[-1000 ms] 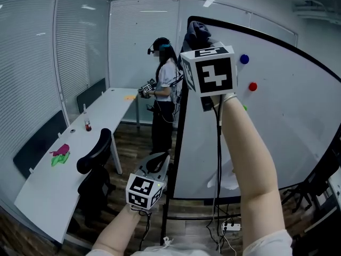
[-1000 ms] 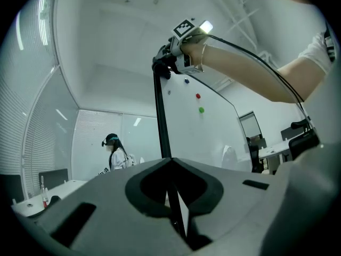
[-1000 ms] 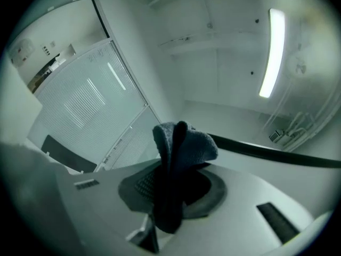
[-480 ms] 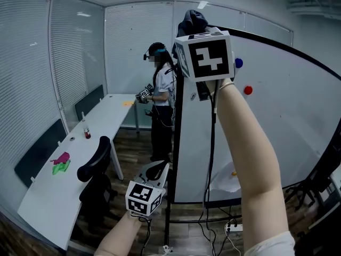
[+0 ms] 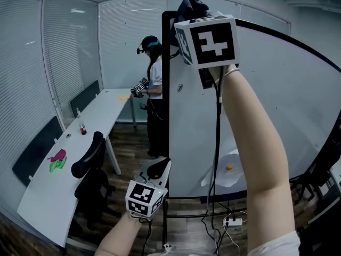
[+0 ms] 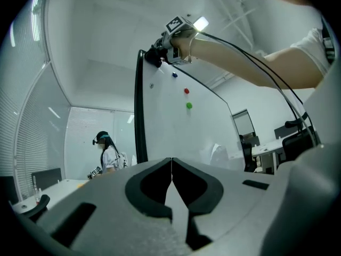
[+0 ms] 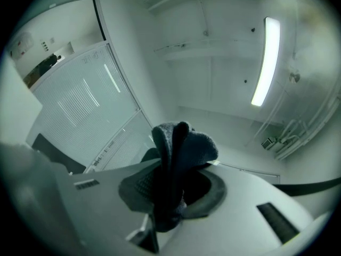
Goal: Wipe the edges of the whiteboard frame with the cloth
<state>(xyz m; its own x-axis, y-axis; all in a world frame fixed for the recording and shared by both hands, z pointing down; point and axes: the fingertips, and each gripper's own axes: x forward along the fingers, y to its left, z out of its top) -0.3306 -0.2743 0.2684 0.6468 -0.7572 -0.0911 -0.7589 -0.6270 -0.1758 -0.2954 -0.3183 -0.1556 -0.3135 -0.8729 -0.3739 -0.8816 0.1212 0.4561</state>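
At top centre of the head view, the right claw (image 5: pixel 193 16) pinches the dark cloth (image 5: pixel 191 5) at the upper corner of the whiteboard frame (image 5: pixel 165 89), seemingly to wipe that edge, while the left claw (image 5: pixel 158 169) hangs closed and empty below.

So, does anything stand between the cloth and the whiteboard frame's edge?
Nothing visible does: the cloth, clamped in the right gripper, is up at the whiteboard frame's top corner.
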